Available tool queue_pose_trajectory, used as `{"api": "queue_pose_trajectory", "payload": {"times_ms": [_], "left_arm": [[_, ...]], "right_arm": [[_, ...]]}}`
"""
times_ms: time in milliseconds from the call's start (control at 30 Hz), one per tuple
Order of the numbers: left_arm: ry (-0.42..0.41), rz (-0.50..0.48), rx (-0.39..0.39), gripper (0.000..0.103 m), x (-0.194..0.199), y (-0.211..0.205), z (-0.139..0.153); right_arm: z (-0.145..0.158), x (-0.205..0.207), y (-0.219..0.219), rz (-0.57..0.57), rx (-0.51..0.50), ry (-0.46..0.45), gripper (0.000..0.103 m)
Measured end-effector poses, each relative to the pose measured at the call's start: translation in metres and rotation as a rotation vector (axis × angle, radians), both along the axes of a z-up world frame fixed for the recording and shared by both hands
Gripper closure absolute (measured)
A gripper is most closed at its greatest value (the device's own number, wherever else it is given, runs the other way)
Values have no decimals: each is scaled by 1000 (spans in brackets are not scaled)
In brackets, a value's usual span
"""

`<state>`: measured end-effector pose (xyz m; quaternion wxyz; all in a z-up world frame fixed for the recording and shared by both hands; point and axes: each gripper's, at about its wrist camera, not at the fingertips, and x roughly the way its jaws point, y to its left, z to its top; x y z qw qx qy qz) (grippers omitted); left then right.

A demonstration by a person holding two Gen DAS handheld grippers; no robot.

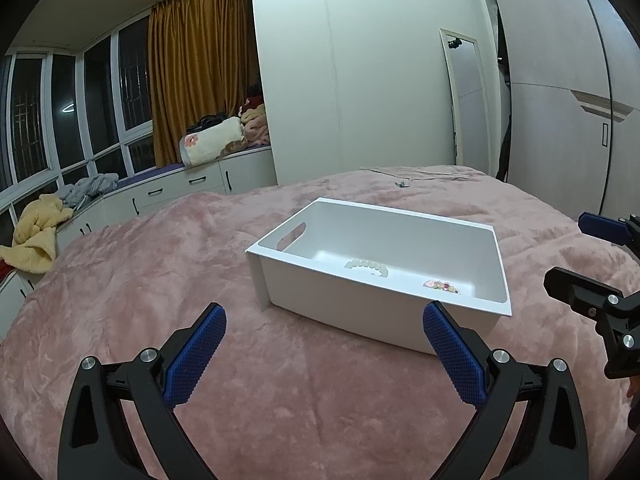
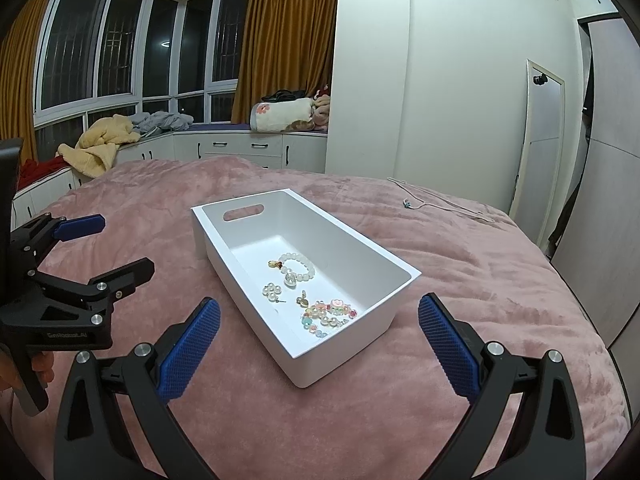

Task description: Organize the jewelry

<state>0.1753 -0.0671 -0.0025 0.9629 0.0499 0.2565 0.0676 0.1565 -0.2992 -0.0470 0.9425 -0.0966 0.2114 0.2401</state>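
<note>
Since most of the jewelry is already sitting in the white rectangular plastic bin point(image 2: 248, 236) on the fuzzy pink blanket point(image 2: 460, 280), what we've got left looks like the thin pale chain necklace with a small greenish pendant point(image 2: 408, 203), strung out on the blanket well beyond the bin's far corner. Inside the bin we can see a white beaded bracelet point(image 2: 300, 266), a couple of pearl cluster earrings point(image 2: 272, 291) and a colourful pastel bead bracelet point(image 2: 330, 314), all loose on the floor of the bin. Both claws are empty right now: the left gripper point(image 1: 324, 332) has its blue ribbed pads spread wide, hovering on the near side of the bin, and the right gripper point(image 2: 319, 326) is spread just as wide over the bin's near end. Our guess on handling: that chain is featherweight, totally limp and slippery, and it'll sink into the plush pile, so pinching a single strand is going to be fiddly. We'd go for the pendant end, where there's a bit of bulk for the pads to bite on, press slightly into the blanket and close gently, then expect the rest to dangle and swing. Snagging the fuzz is the thing to watch.
</note>
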Motion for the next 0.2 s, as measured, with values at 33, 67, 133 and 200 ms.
{"api": "queue_pose_trajectory", "payload": {"times_ms": [33,67,133,200], "left_arm": [[3,-1,1,3,1,0,0],[3,-3,0,3,0,0,0],[1,-1,4,3,0,0,0],[0,0,11,3,0,0,-1]], "right_arm": [[0,0,0,0,0,1,5],[0,0,0,0,0,1,5],[0,0,0,-1,-2,1,5],[0,0,0,-2,-1,0,5]]}}
